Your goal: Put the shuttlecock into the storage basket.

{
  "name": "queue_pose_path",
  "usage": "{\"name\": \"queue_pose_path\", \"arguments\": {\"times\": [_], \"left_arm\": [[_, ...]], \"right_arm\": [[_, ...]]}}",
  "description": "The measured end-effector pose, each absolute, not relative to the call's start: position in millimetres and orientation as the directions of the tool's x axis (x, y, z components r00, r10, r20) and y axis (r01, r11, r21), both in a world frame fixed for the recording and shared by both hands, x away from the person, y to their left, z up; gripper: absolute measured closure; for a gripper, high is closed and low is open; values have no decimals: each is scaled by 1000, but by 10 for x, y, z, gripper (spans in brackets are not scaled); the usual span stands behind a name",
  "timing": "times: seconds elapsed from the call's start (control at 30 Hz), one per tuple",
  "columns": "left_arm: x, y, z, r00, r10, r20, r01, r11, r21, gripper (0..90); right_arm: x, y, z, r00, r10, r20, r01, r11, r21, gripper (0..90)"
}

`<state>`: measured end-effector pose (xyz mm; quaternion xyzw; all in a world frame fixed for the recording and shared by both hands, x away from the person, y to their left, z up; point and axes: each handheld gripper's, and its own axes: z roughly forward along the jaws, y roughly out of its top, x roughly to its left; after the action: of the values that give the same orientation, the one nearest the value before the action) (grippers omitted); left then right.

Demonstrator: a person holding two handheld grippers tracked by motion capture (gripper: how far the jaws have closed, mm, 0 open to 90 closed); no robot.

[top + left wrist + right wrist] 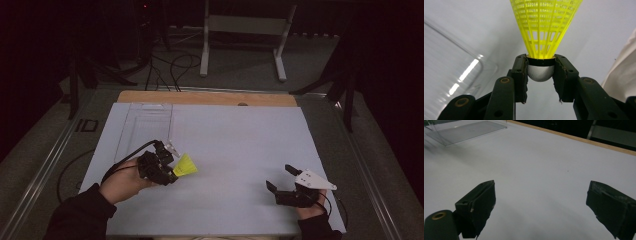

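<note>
Yellow plastic shuttlecock (185,165) sat in the left claw (170,167) at the lower left of the high view, lifted over the white table (240,150); a clear tray (145,127) lay above it, probably the goal, so the placing was left to do. The right claw (280,179) rested spread at the lower right, with a dark room behind.

From the left gripper view, the pads pinched the shuttlecock's cork (540,72).

From the right gripper view, the jaws stood wide and empty, with the tray (469,131) at the upper left.
</note>
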<state>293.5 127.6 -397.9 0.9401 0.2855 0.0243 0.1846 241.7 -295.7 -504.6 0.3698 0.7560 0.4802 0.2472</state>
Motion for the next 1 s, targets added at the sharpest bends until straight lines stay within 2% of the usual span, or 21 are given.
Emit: {"name": "queue_pose_path", "arguments": {"times": [0.43,1.0], "left_arm": [[3029,1415,-3706,824,565,-34,526,-743,413,656],[3204,1724,-3479,768,640,0,564,-676,474,656]], "right_arm": [[2419,-2957,-5049,-606,795,-24,319,271,908,90],[2410,-2959,-5044,-605,796,-22,318,266,910,90]]}}
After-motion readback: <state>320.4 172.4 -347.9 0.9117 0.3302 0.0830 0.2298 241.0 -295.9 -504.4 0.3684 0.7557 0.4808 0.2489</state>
